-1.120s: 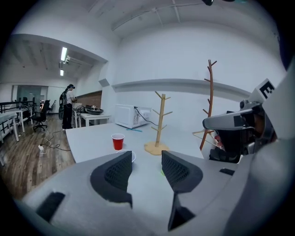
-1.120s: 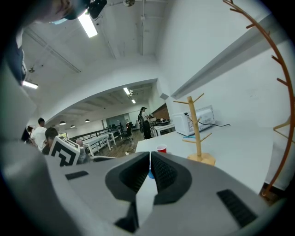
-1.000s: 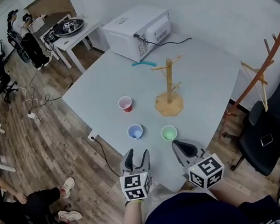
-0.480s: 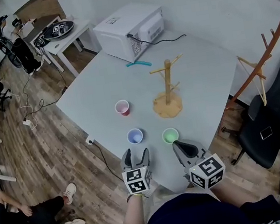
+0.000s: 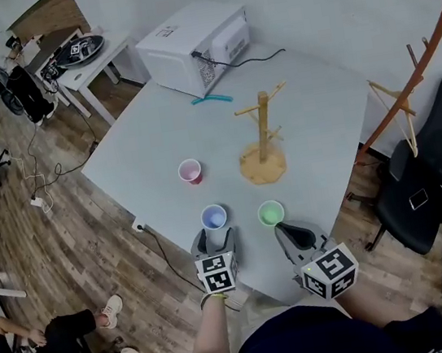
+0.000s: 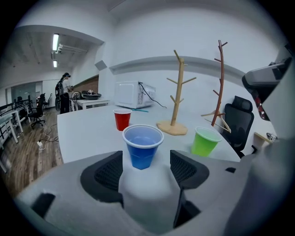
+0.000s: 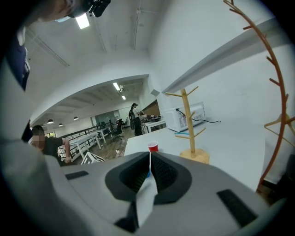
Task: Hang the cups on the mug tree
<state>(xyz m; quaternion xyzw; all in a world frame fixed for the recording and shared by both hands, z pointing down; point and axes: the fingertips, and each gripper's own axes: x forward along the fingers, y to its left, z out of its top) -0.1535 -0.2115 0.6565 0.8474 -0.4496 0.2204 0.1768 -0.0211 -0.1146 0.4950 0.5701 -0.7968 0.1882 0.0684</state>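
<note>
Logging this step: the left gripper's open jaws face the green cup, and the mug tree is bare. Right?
No. The left gripper, jaws just opening with nothing between them, faces the blue cup, not the green cup; the left gripper view shows it. The rest holds.

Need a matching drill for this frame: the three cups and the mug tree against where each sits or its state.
Things:
1. blue cup
2. green cup
3. red cup
4. mug tree

Places or states:
A. pegs bare, nothing hung
B. just ahead of the left gripper, untouched
C. cup farthest from the person, left of the tree's base in the head view
D. cup nearest the shut right gripper

Pairs: 1-B, 2-D, 3-C, 4-A.

The left gripper's jaws have just been opening. The blue cup stands ahead of them, not between the pads.
</note>
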